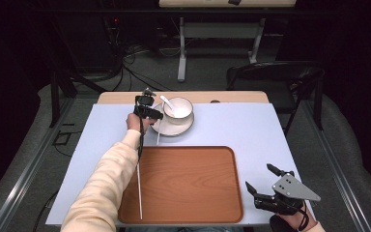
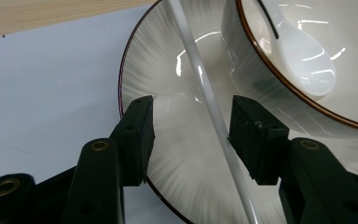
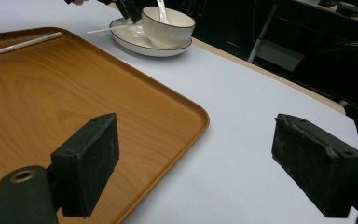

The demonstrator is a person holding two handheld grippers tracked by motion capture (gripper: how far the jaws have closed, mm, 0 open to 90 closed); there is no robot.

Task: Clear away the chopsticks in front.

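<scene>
A white bowl (image 1: 178, 108) with a brown rim stands on a white plate (image 1: 174, 129) at the table's far side, with a white spoon (image 1: 166, 102) in it. A white chopstick (image 2: 205, 88) lies across the plate. My left gripper (image 2: 192, 109) reaches down over the plate's left part with its jaws on either side of that chopstick. The chopstick lies close against the right pad, and the left pad stands clear of it. A second white chopstick (image 1: 139, 188) lies on the wooden tray (image 1: 193, 183). My right gripper (image 1: 259, 176) hovers wide open at the table's front right, holding nothing.
The tray fills the near middle of the pale blue table top (image 1: 251, 130). A black chair (image 1: 275, 77) stands behind the table's far right corner. Cables and a desk frame lie on the floor beyond.
</scene>
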